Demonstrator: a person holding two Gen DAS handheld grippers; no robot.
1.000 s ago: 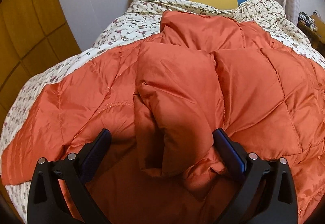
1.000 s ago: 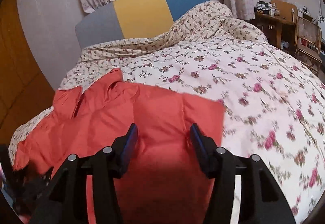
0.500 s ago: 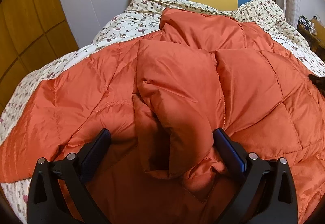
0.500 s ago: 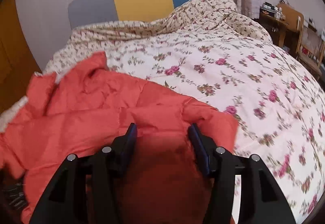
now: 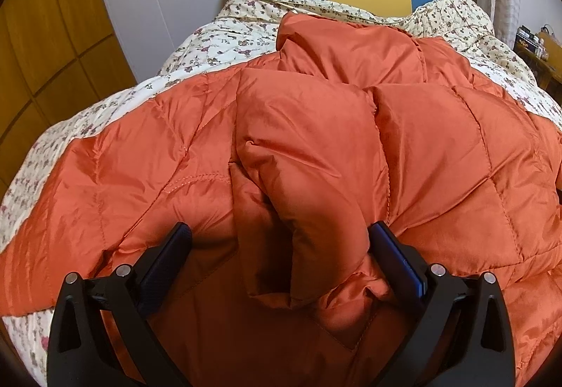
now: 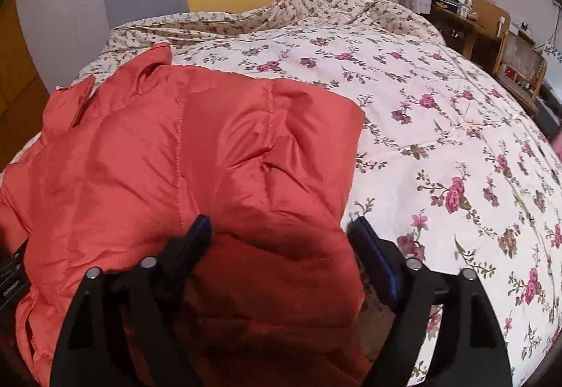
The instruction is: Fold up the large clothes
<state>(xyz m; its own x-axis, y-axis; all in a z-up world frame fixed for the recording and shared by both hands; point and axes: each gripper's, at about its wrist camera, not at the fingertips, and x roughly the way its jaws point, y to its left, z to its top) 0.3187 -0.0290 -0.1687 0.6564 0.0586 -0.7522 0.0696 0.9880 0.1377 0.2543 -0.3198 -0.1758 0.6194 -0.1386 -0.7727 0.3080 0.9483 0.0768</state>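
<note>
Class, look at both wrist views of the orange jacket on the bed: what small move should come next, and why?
Probably close the left gripper on the bunched sleeve between its open fingers. The jacket lies spread on the floral quilt, and the right gripper also stands open astride the jacket's edge, so neither seems to hold cloth yet.
</note>
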